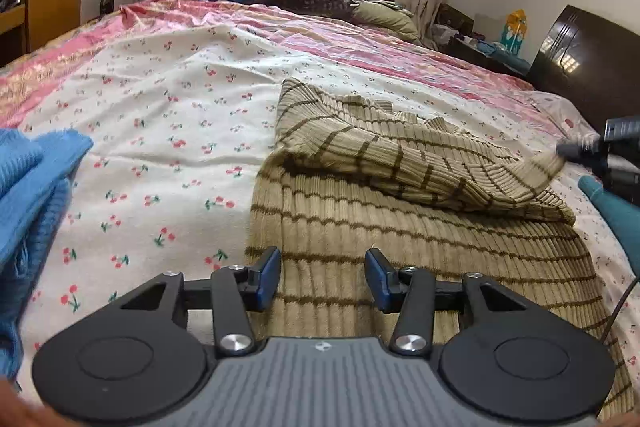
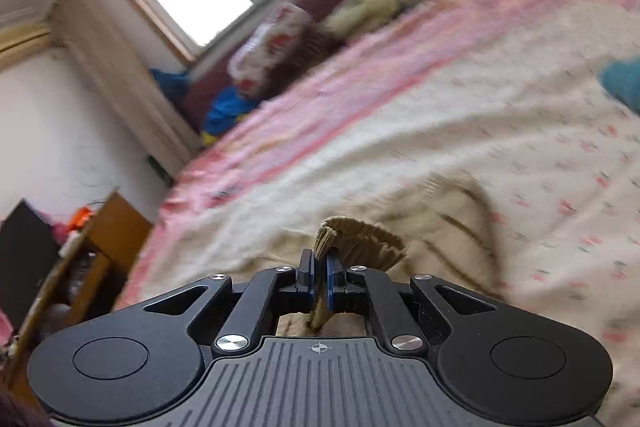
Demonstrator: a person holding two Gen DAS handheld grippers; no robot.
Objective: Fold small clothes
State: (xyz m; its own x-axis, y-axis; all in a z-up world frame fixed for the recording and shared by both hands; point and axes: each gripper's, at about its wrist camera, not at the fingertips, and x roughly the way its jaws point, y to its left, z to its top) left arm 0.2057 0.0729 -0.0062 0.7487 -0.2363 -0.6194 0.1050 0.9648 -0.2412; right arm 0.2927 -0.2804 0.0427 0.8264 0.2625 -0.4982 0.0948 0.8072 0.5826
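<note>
Cherry-print sheets cover the bed (image 1: 168, 115), where a beige striped sweater (image 1: 400, 239) lies toward the right edge, its long axis running away from the person. One corner is lifted and doubled over (blurred), pinched tight in the right tool (image 2: 319, 277). The left tool (image 1: 322, 277) hovers half-open and empty over the near hem, the nearer hand to pin it.

The left tongs (image 1: 322, 277) are hanging with jaws apart, pads touching nothing, angled downward. The right tongs (image 2: 319, 277) are pinching closed, tilted downward.
</note>
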